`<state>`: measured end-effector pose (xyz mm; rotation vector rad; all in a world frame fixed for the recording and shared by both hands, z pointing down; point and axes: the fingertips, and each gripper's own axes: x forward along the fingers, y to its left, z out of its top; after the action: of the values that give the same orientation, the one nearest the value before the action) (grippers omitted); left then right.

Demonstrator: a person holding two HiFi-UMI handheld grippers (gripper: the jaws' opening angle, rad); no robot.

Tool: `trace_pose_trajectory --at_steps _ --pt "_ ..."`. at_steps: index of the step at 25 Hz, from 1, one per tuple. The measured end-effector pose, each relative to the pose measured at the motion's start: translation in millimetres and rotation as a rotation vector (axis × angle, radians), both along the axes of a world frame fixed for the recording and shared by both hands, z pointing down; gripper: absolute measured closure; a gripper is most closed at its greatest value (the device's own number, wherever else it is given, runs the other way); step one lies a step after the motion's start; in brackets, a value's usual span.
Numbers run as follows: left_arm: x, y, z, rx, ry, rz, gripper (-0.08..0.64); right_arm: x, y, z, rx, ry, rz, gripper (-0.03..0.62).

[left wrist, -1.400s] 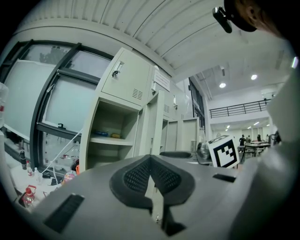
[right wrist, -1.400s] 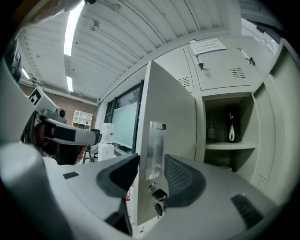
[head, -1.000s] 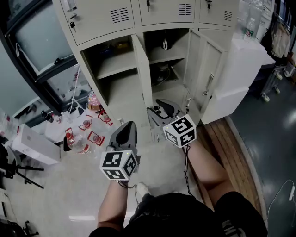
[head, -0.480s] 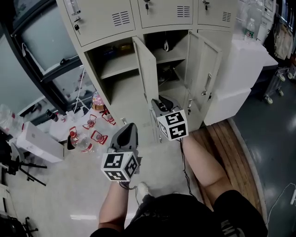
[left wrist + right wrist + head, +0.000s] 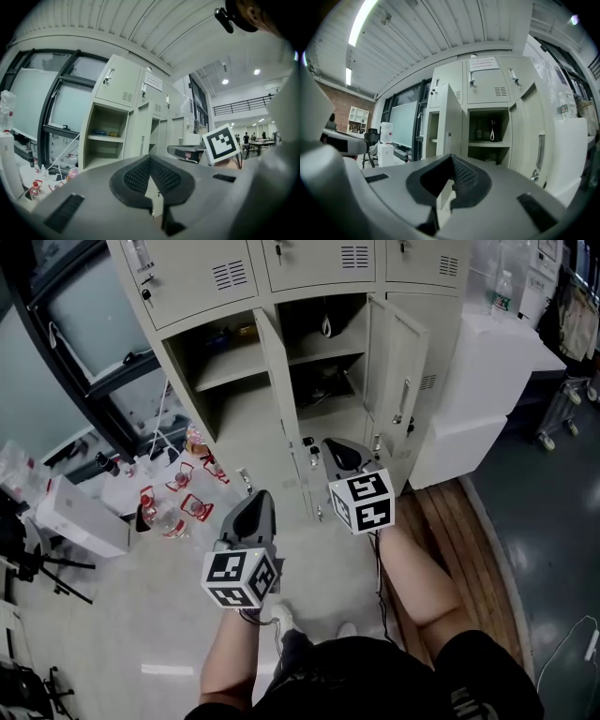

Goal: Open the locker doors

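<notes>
Head view: the locker cabinet (image 5: 174, 371) stands ahead of both tongs and reaches higher than them. Two lower doors are swung out. The left open door (image 5: 275, 381) shows mostly its edge, and the right open door (image 5: 398, 381) shows a face with a handle. The upper doors (image 5: 187, 277) are shut, beige, with vent slots and keys in their locks. The lower doors are tall, with the long axis upright, and the upper ones are shorter. The right tongs (image 5: 336, 448) are near the foot of the cabinet. The left tongs (image 5: 257, 501) are farther back and to the left. I judge that the upper row remains, so the move goes forward and up, with the right tongs nearer.

Left gripper view: the left tongs (image 5: 151, 161) are together, with nothing between them. The cabinet lies ahead and a little left, with the shut doors above the tips.

Right gripper view: the right tongs (image 5: 451, 161) are together and empty. An open compartment (image 5: 487, 131) is straight ahead, with a shut upper door above it.
</notes>
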<state>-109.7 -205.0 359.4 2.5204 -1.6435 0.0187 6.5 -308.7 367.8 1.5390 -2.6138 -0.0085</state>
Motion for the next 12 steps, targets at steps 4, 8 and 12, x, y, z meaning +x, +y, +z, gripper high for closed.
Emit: trace_pose_trajectory --at_steps 4,8,12 --pt "17.4 8.9 1.6 -0.010 -0.002 0.006 0.561 26.7 17.8 -0.9 -0.030 -0.023 0.010 0.592" --pt "25.1 14.6 0.5 -0.008 -0.005 0.016 0.561 42.8 34.2 -3.4 -0.033 -0.044 0.023 0.592" --pt "22.1 21.5 -1.1 -0.005 -0.008 0.037 0.561 51.5 47.2 -5.9 -0.042 -0.076 0.058 0.592"
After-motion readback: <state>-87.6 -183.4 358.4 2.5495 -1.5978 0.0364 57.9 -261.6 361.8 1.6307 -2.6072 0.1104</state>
